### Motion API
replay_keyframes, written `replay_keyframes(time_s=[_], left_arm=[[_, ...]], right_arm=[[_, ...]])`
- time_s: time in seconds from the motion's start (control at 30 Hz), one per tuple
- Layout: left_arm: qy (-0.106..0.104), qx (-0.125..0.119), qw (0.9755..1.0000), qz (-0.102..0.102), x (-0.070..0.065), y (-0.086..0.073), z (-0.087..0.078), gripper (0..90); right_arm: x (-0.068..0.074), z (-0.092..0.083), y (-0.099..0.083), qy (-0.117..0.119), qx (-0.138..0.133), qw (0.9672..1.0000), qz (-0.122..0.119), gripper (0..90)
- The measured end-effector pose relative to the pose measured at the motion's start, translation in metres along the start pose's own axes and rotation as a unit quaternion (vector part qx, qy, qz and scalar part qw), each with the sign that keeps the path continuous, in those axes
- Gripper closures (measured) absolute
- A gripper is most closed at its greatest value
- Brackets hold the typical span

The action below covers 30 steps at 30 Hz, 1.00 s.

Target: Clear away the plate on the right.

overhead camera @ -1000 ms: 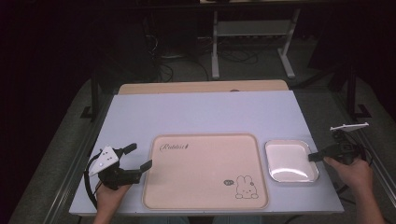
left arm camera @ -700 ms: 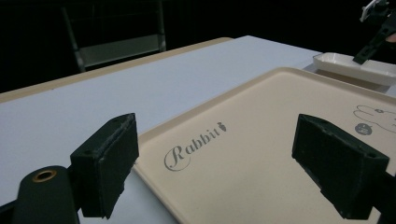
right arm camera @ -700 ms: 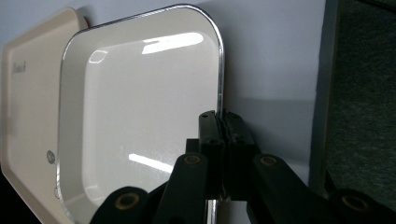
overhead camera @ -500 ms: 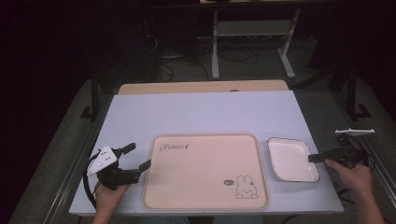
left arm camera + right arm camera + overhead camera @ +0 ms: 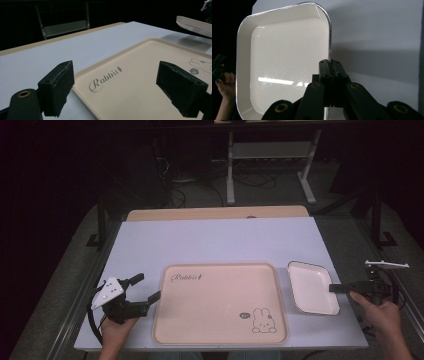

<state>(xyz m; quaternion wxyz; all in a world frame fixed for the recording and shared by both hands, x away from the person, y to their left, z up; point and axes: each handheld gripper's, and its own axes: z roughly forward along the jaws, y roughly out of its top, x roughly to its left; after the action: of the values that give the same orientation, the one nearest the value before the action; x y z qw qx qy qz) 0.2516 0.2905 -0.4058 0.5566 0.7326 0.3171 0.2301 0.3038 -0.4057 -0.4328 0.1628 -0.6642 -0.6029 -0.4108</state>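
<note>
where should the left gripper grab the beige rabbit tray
By its raised rim on the near left edge, coming in from the left. The tray lies flat on the table, so that thin lip is the part the jaws can close over. The left gripper stands open beside that edge.

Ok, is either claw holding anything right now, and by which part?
The right claw is shut on the rim of the white square dish, at the edge nearest the hand. The left claw is open over the beige tray's corner, holding nothing.
</note>
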Motion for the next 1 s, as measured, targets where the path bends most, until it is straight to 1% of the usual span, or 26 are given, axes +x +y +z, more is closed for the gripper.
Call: replay_keyframes(time_s=[0.07, 0.1, 0.2, 0.3, 0.33, 0.37, 0.4, 0.43, 0.5, 0.57, 0.6, 0.63, 0.67, 0.77, 0.8, 0.83, 0.87, 0.9, 0.93, 0.97, 1.0], left_arm=[[-0.001, 0.001, 1.0000, 0.000, 0.000, 0.000, 0.001, 14.2], [-0.001, 0.001, 1.0000, 0.000, 0.000, 0.000, 0.001, 14.2], [-0.001, 0.001, 1.0000, 0.002, 0.000, 0.000, 0.000, 14.2], [-0.001, -0.001, 1.0000, 0.000, 0.000, 0.000, 0.000, 14.2], [0.000, -0.001, 1.0000, 0.000, 0.001, 0.000, 0.000, 14.2], [0.000, -0.002, 1.0000, -0.001, 0.001, 0.000, -0.001, 14.2], [0.000, -0.002, 1.0000, -0.001, 0.001, 0.000, -0.001, 14.2], [0.000, -0.002, 1.0000, -0.001, 0.001, 0.000, -0.001, 14.2], [0.000, -0.001, 1.0000, 0.000, 0.001, 0.000, 0.000, 14.2], [0.000, 0.000, 1.0000, 0.000, 0.000, 0.000, 0.000, 14.2], [0.000, 0.001, 1.0000, 0.001, -0.001, 0.000, 0.000, 14.2], [0.000, 0.001, 1.0000, 0.001, -0.001, 0.000, 0.000, 14.2], [-0.001, 0.001, 1.0000, 0.001, -0.001, 0.000, 0.000, 14.2], [0.000, -0.001, 1.0000, -0.001, 0.000, 0.000, 0.000, 14.2], [0.000, -0.002, 1.0000, -0.001, 0.000, 0.000, 0.000, 14.2], [0.001, -0.002, 1.0000, 0.000, 0.000, 0.000, -0.001, 14.2], [0.001, -0.002, 1.0000, 0.000, 0.000, 0.000, -0.001, 14.2], [0.001, -0.004, 1.0000, -0.003, 0.000, 0.000, -0.001, 14.2], [0.001, -0.004, 1.0000, -0.003, 0.000, 0.000, -0.001, 14.2], [0.001, -0.004, 1.0000, -0.003, 0.001, 0.000, -0.001, 14.2], [0.000, -0.004, 1.0000, -0.004, 0.001, 0.000, -0.001, 14.2]], right_arm=[[0.003, 0.000, -0.001, 0.009, -0.001, 1.0000, 0.000, 87.9], [0.003, 0.000, -0.001, 0.009, -0.001, 1.0000, 0.000, 87.9], [0.004, 0.003, -0.005, 0.023, -0.004, 0.9997, 0.003, 87.9], [0.006, 0.004, -0.006, 0.025, -0.005, 0.9997, 0.004, 87.9], [0.010, 0.005, -0.008, 0.023, -0.007, 0.9997, -0.001, 87.7], [0.010, 0.005, -0.008, 0.023, -0.007, 0.9997, -0.001, 87.7], [0.015, 0.005, -0.008, 0.025, -0.006, 0.9996, -0.007, 87.4], [0.015, 0.005, -0.008, 0.025, -0.006, 0.9996, -0.007, 87.4], [0.023, 0.005, -0.009, 0.033, -0.010, 0.9993, -0.011, 87.1], [0.026, 0.005, -0.009, 0.037, -0.014, 0.9991, -0.012, 87.2], [0.031, 0.004, -0.008, 0.050, -0.019, 0.9985, -0.012, 87.3], [0.031, 0.004, -0.008, 0.050, -0.019, 0.9985, -0.012, 87.3], [0.038, 0.003, -0.007, 0.048, -0.019, 0.9986, -0.014, 87.6], [0.048, 0.000, -0.003, 0.050, -0.026, 0.9983, -0.016, 87.4], [0.048, 0.000, -0.003, 0.050, -0.026, 0.9983, -0.016, 87.4], [0.056, -0.002, -0.001, 0.052, -0.032, 0.9979, -0.020, 87.5], [0.056, -0.002, -0.001, 0.052, -0.032, 0.9979, -0.020, 87.5], [0.065, -0.004, 0.002, 0.059, -0.038, 0.9973, -0.024, 87.5], [0.070, -0.005, 0.004, 0.062, -0.041, 0.9969, -0.025, 87.6], [0.070, -0.005, 0.004, 0.062, -0.041, 0.9969, -0.025, 87.6], [0.075, -0.007, 0.006, 0.064, -0.045, 0.9965, -0.028, 87.7]])
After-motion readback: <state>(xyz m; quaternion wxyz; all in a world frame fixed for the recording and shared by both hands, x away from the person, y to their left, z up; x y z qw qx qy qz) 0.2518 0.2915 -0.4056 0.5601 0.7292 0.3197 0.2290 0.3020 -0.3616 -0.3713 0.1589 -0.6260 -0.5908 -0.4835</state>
